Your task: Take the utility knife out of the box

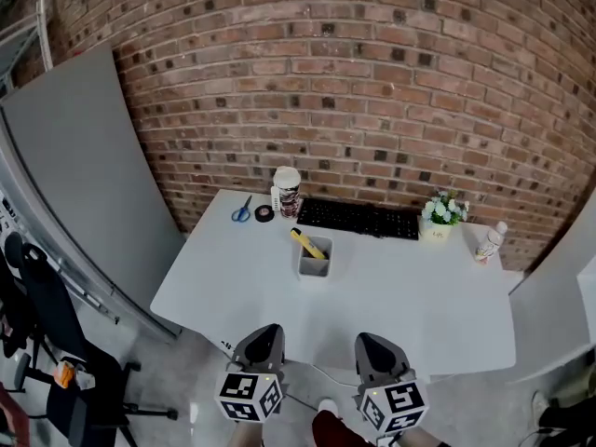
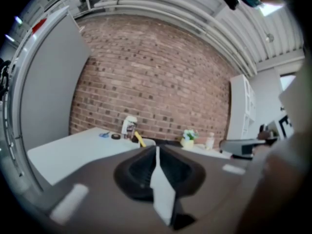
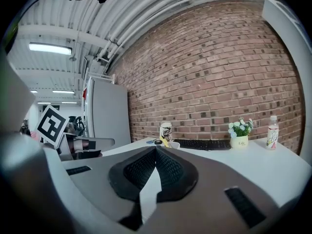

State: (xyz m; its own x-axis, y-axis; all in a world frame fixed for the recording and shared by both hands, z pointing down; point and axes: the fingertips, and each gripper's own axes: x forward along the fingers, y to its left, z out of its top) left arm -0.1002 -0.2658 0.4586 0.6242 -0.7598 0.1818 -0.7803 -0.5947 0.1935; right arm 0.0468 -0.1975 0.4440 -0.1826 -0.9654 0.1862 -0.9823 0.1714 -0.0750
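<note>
Left claw [image 1: 264,331] and right claw [image 1: 371,339] point forward side by side, jaws closed together, both empty.

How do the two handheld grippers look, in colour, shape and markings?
They look alike. The left gripper and the right gripper have smooth grey bodies that narrow to a dark front end. Inside, each is lined with black textured pads. Each carries a white cube printed with black square markers.

Brick wall [image 1: 372,82] behind white table [image 1: 233,287], grey panel [image 1: 84,175] at L
</note>
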